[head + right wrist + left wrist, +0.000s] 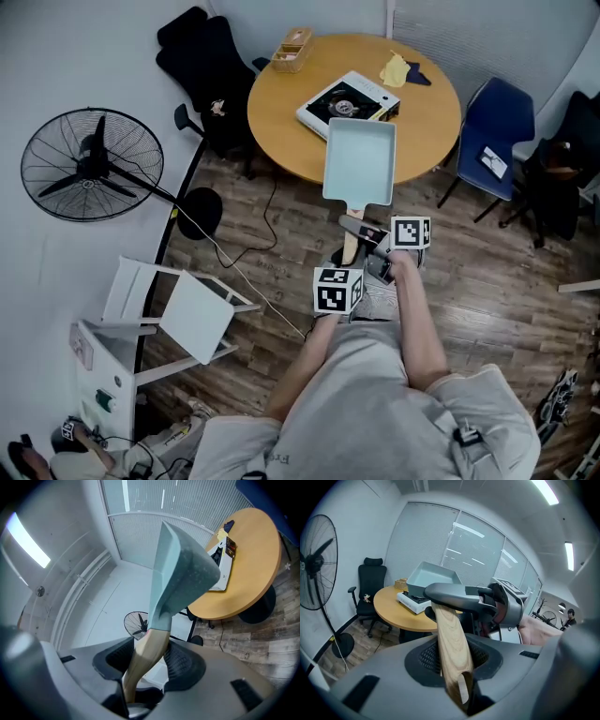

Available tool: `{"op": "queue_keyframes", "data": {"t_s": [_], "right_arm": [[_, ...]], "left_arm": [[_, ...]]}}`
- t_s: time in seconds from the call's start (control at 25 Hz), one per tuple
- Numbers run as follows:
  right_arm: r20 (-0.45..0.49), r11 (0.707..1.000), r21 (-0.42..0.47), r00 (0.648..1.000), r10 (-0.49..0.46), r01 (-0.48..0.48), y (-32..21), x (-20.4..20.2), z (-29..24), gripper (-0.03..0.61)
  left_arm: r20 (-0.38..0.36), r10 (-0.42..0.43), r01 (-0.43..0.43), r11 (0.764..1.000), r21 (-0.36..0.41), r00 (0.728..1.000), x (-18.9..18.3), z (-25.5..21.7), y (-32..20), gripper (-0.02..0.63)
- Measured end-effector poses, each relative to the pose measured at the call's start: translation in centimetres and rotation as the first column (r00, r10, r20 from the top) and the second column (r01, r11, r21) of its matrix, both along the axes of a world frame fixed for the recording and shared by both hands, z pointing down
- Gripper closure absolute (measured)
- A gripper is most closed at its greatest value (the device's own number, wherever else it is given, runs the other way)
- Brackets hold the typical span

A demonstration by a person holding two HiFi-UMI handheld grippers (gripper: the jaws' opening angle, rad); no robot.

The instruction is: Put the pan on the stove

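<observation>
Our left gripper with jaws closed on the end of the wooden handle, our right gripper with jaws clamped on the same handle farther up, pale blue square pan aloft at the near edge of the round bench, stove on the bench just beyond.

The left forearm and right forearm reached forward side by side toward the pan handle. The left gripper was clamped on the handle's free end. The right gripper was clamped on it further up, coming in from the handle's right side.
</observation>
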State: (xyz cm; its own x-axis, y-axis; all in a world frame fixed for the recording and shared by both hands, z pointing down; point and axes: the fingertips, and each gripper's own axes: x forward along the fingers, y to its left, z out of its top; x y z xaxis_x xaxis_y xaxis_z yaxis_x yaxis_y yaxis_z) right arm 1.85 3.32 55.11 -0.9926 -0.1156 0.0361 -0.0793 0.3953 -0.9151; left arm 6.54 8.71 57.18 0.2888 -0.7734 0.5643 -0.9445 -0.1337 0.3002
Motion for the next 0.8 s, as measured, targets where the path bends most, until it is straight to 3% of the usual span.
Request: {"op": "queue_keyframes", "data": {"t_s": [0.4,0.68,0.8], "right_arm": [[-0.049,1.0,-0.008,0.999,0.005,-0.006,-1.3,1.5,1.8,0.377],[-0.007,0.998,-0.058,0.999,0.038,-0.038,-4.3,0.2,2.8,0.374],[-0.035,0.994,-0.081,0.997,0.065,-0.067,-6.6,-0.7,3.4,0.373]], "left_arm": [[-0.014,0.017,-0.018,0.998,-0.064,1.0,1.7,1.8,-1.3,0.508],[-0.001,0.051,-0.051,0.993,-0.105,0.999,0.3,2.8,-4.0,0.509],[-0.011,0.058,-0.059,0.992,-0.116,0.998,-1.0,2.8,-6.2,0.509]]}}
